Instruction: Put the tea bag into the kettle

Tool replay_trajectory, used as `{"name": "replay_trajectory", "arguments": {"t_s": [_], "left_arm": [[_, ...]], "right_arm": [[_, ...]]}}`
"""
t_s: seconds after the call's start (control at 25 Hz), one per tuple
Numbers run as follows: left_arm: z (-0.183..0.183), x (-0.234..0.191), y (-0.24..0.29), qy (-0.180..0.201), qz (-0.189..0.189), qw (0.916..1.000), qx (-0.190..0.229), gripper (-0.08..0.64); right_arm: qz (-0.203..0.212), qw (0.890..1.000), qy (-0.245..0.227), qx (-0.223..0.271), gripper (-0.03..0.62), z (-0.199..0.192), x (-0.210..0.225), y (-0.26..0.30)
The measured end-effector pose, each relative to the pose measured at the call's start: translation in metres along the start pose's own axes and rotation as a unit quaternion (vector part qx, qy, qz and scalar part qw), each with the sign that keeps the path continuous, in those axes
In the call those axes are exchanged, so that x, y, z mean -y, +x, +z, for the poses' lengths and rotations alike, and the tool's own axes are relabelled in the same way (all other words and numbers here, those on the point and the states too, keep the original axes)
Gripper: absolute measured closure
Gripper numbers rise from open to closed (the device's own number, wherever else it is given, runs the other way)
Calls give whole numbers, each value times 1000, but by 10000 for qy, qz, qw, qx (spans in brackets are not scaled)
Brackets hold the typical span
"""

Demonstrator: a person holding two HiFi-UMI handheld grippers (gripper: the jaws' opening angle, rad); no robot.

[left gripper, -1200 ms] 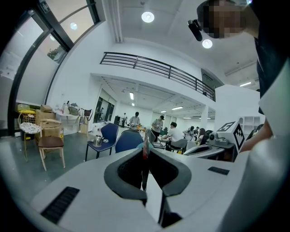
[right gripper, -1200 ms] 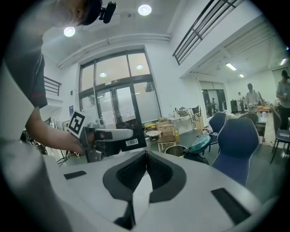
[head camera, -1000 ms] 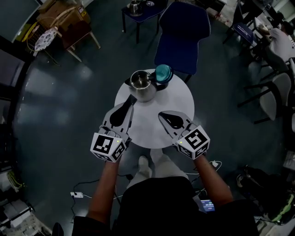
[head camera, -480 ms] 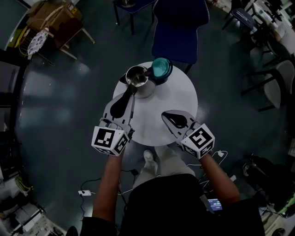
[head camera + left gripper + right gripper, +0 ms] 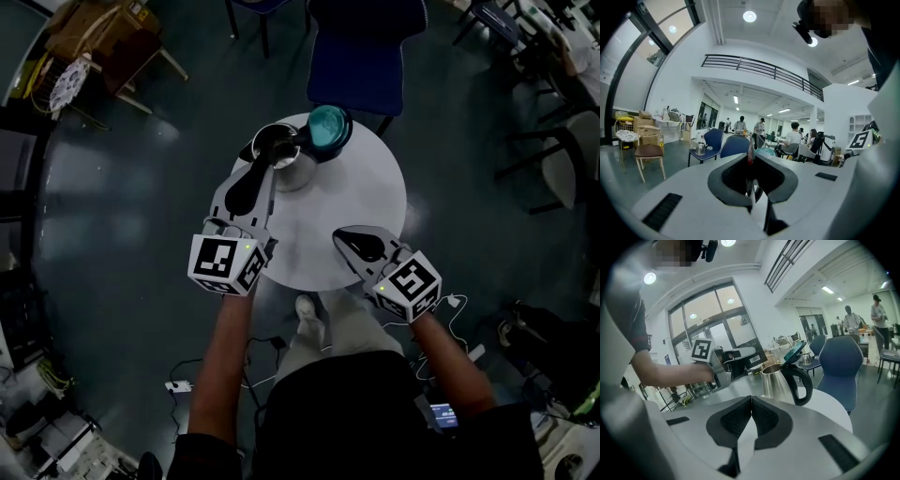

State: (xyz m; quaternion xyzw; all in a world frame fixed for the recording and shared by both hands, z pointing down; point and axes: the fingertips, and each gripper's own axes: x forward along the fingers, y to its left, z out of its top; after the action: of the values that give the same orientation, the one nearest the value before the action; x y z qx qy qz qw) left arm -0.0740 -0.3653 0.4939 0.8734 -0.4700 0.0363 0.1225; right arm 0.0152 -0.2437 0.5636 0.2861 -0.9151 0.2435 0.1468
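A steel kettle stands at the far edge of the round white table, its teal lid flipped open. My left gripper reaches to the kettle's near rim, its tips over the opening. In the left gripper view the jaws are shut on a thin reddish sliver, the tea bag; the rest of the bag is hidden. My right gripper hovers over the table's near right part, shut and empty. The right gripper view shows the kettle, its lid and the left gripper beside it.
A blue chair stands just behind the table. A wooden chair and boxes are at the far left, more chairs at the right. Cables lie on the dark floor near my feet.
My left gripper has moved forward from the table's near left, so its tips now reach the kettle's rim. The right gripper has barely moved.
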Motion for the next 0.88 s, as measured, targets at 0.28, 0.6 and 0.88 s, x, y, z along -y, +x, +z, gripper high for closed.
{"name": "replay_trajectory", "arguments": {"t_s": [0.28, 0.6, 0.88], "left_arm": [[-7, -6, 23, -52, -48, 10000, -2, 517], [-19, -15, 42, -29, -36, 10000, -86, 517], [-32, -24, 53, -19, 10, 9999, -169, 517]], "right_arm": [[47, 9998, 168, -86, 575, -18, 2, 1], [31, 9992, 318, -225, 575, -35, 3, 1], [65, 9987, 411, -292, 575, -44, 1, 4]]}}
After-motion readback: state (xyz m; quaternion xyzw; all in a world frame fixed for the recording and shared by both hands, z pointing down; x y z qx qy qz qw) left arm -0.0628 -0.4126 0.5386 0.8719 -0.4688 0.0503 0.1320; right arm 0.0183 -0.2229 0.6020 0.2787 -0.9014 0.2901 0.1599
